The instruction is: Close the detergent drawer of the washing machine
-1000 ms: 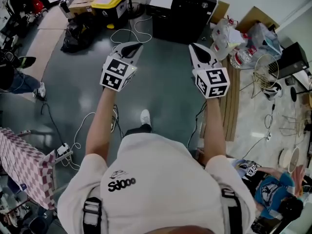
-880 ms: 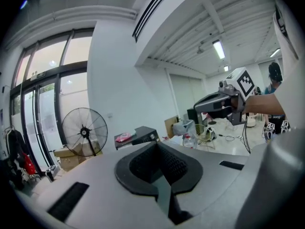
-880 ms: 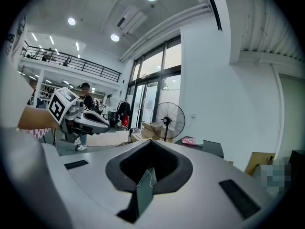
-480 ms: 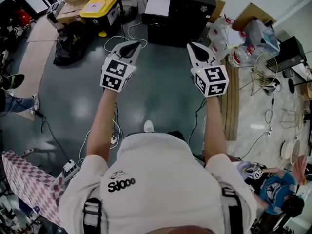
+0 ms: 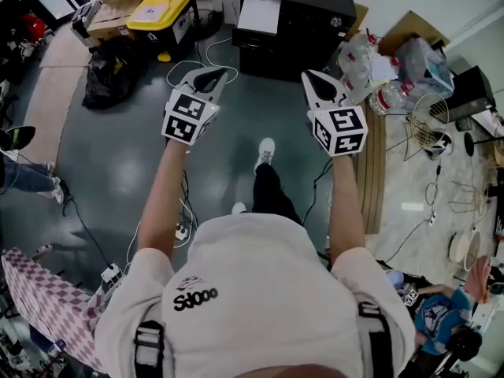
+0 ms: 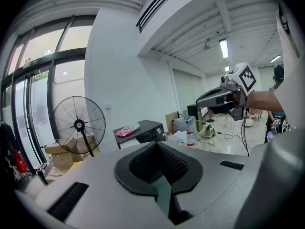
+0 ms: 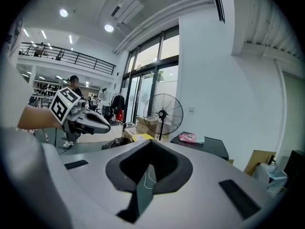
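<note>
No washing machine or detergent drawer shows in any view. In the head view I hold both grippers out in front over a grey floor. My left gripper [image 5: 211, 74] is shut with nothing in it, and so is my right gripper [image 5: 316, 78]. The left gripper view looks along its closed jaws [image 6: 157, 149] toward a black cabinet [image 6: 143, 130], with the right gripper [image 6: 212, 99] at the right. In the right gripper view the closed jaws [image 7: 150, 149] point at the same cabinet [image 7: 205, 144], and the left gripper [image 7: 100, 123] hangs at the left.
A black cabinet [image 5: 295, 22] stands ahead, with a yellow-lidded box [image 5: 157, 10] and a black bag [image 5: 110, 73] to its left. White cables [image 5: 197, 53] lie on the floor. Bags and clutter [image 5: 394, 69] fill the right side. A standing fan [image 6: 78, 125] is by the window wall.
The floor and cabinet have slid down the view as the person walks forward. One foot has stepped ahead. Both grippers stay shut and level.
</note>
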A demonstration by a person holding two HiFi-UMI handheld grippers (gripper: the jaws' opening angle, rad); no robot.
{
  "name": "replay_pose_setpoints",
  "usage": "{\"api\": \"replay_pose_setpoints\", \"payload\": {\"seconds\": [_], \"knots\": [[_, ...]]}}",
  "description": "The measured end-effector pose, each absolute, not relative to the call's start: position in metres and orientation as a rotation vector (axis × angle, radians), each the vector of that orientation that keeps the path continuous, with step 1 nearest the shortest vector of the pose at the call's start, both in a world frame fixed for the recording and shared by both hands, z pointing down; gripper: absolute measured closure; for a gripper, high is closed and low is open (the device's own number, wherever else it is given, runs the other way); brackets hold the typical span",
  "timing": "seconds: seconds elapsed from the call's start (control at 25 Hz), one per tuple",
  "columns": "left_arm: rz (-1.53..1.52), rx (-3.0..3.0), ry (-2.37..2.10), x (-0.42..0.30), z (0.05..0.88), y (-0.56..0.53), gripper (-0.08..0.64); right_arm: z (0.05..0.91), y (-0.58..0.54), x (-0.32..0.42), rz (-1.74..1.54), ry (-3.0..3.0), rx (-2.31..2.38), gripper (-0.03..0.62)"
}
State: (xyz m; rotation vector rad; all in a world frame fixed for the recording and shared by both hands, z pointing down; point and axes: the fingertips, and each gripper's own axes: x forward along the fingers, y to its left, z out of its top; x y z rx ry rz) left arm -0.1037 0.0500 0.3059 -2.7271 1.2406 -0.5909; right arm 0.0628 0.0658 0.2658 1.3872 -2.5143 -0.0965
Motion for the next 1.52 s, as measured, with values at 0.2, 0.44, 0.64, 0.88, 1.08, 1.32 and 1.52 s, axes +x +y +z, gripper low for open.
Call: {"api": "replay_pose_setpoints", "payload": {"seconds": [0.2,0.44,0.64,0.88,1.08,1.32,1.52], "knots": [[-0.581,-2.743,1.266,-0.11,0.319,-0.004,0.541,0.278,0.016,0.055,-0.102,-2.567,1.313,0.598],[-0.611,-2.767,1.254,-0.105,0.335,-0.081,0.541,0.297,-0.065,0.06,-0.084,-2.566,1.294,0.598],[-0.664,-2.793,1.235,-0.098,0.361,-0.152,0.541,0.324,-0.131,0.063,0.0,-2.566,1.26,0.598],[-0.731,-2.838,1.21,-0.087,0.4,-0.228,0.541,0.359,-0.206,0.078,-0.018,-2.467,1.292,0.598],[-0.753,-2.848,1.249,-0.09,0.438,-0.281,0.54,0.395,-0.257,0.086,0.031,-2.441,1.34,0.592],[-0.794,-2.854,1.311,-0.102,0.489,-0.325,0.477,0.448,-0.294,0.082,0.14,-2.447,1.275,0.517],[-0.838,-2.867,1.283,-0.103,0.53,-0.342,0.457,0.502,-0.314,0.075,0.228,-2.417,1.205,0.462]]}}
